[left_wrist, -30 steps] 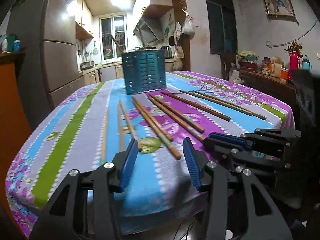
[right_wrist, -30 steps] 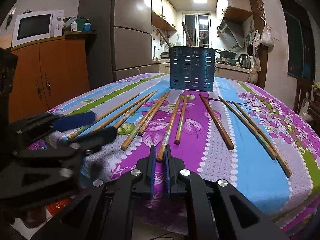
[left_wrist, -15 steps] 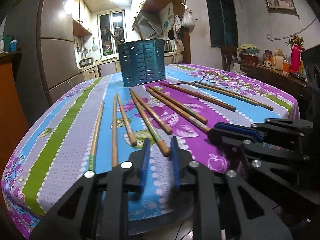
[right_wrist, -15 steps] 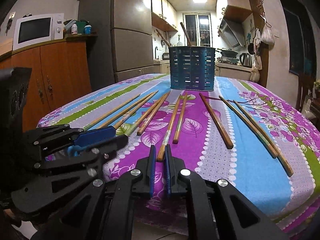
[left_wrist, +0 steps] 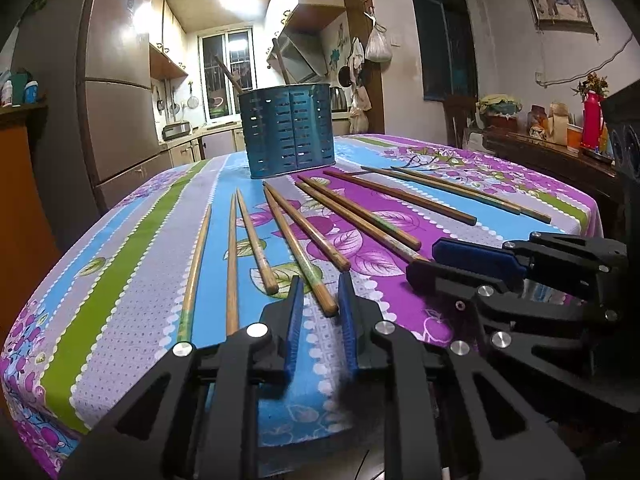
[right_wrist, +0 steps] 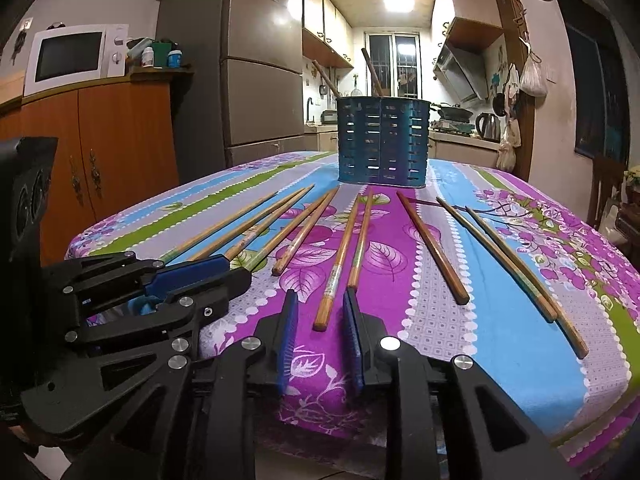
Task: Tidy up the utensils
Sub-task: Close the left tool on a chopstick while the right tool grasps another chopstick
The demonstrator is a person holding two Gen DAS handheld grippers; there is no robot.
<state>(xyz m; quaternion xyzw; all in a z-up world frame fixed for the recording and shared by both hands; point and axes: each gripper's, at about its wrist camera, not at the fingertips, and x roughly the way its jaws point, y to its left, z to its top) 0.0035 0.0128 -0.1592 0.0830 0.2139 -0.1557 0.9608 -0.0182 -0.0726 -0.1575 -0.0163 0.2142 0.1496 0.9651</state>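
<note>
A table (left_wrist: 120, 264) under a flowered striped cloth carries a blue slotted holder (left_wrist: 290, 132) near its far edge, two sticks standing in it. Chopsticks (right_wrist: 432, 248) fan from the holder toward the near edge. At that edge the left gripper (left_wrist: 320, 296) stands slightly apart around one chopstick end, not pressing; the right gripper (right_wrist: 318, 312) has just been opening, a chopstick tip (right_wrist: 322, 320) loose between its pads

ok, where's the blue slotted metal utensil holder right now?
The blue slotted metal utensil holder stands upright at the table's far end, centre in both wrist views, just beyond the wooden chopsticks.
</note>
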